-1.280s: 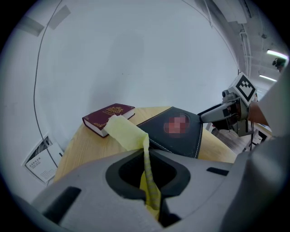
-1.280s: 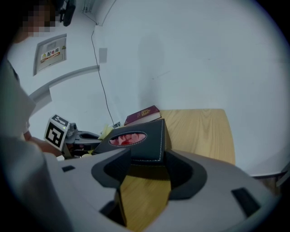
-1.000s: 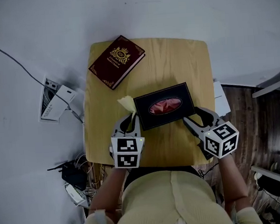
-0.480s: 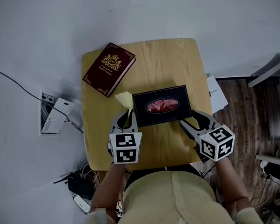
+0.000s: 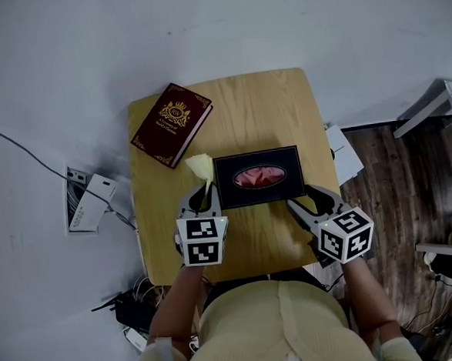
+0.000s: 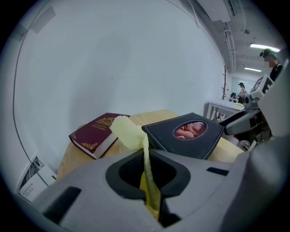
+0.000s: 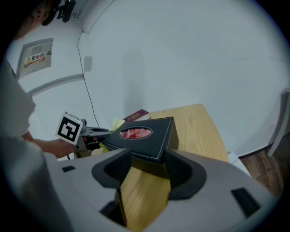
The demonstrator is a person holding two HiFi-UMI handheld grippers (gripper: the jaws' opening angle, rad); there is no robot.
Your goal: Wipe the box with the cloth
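Note:
A dark box [image 5: 258,177] with an oval opening showing pink tissue lies on the small wooden table [image 5: 275,103]. My left gripper [image 5: 203,199] is shut on a pale yellow cloth [image 5: 200,168], which sticks up beside the box's left edge. In the left gripper view the cloth [image 6: 129,131] runs up out of the left gripper [image 6: 146,156], with the box [image 6: 190,138] just to its right. My right gripper [image 5: 308,202] stands open at the box's near right corner. In the right gripper view that corner of the box [image 7: 142,138] sits in the mouth of the right gripper [image 7: 147,170].
A dark red book [image 5: 171,124] with gold trim lies at the table's far left corner. A white device [image 5: 89,205] and cables sit on the floor at the left. White papers [image 5: 344,154] lie off the table's right edge, over dark wooden flooring.
The box has turned slightly clockwise and now lies square with the table. Both grippers keep their places at its left edge and near right corner. The head view has shifted.

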